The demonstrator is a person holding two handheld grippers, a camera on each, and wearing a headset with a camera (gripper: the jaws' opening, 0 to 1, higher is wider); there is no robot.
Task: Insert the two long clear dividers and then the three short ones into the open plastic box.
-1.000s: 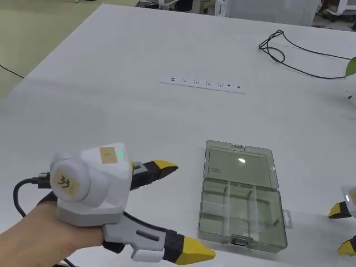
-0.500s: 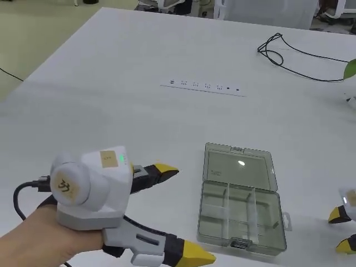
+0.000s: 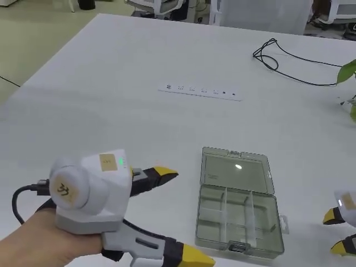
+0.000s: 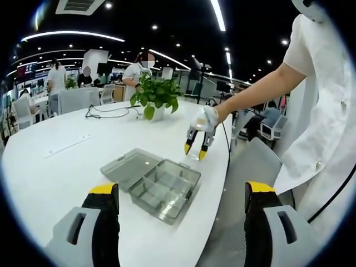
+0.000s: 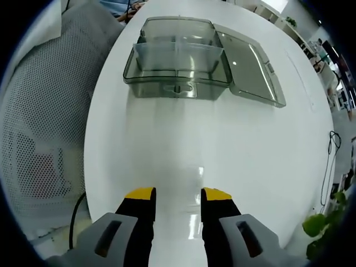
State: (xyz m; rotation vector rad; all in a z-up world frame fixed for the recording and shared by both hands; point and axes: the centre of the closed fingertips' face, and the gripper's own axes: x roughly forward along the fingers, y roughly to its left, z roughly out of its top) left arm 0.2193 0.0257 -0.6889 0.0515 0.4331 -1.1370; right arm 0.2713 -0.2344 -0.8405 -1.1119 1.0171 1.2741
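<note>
Now the box lies open between two empty grippers

The plastic box (image 3: pixel 222 216) sits on the white table (image 3: pixel 111 83), close to the near edge. Its lid (image 3: pixel 236 169) is folded back flat on the far side. Clear dividers (image 3: pixel 249 208) stand up inside the box and cut it into small spaces. How many there are is hard to count.

From the head view, the left gripper (image 3: pixel 183 216) is held in a hand (image 3: pixel 47 242) to the left of the box, not touching it. Its yellow tips are spread wide with nothing between them. The right gripper (image 3: pixel 335 233) peeks in at the right edge, apart from the box.

Far back on the table are a flat white power strip (image 3: pixel 200 92) and a looped black cable (image 3: pixel 278 55).

The left gripper view looks across the box (image 4: pixel 167 189) and lid (image 4: pixel 125 169). It shows the right gripper (image 4: pixel 194 151) just past the box, tips down. A green plant (image 4: pixel 156 94) stands farther back on the table, and people stand far behind.

The right gripper view sees the box (image 5: pixel 172 89) from its latch side. This gripper's (image 5: pixel 178 194) tips are a little apart and hold nothing. Grey mesh (image 5: pixel 39 111) shows beside the table.
</note>
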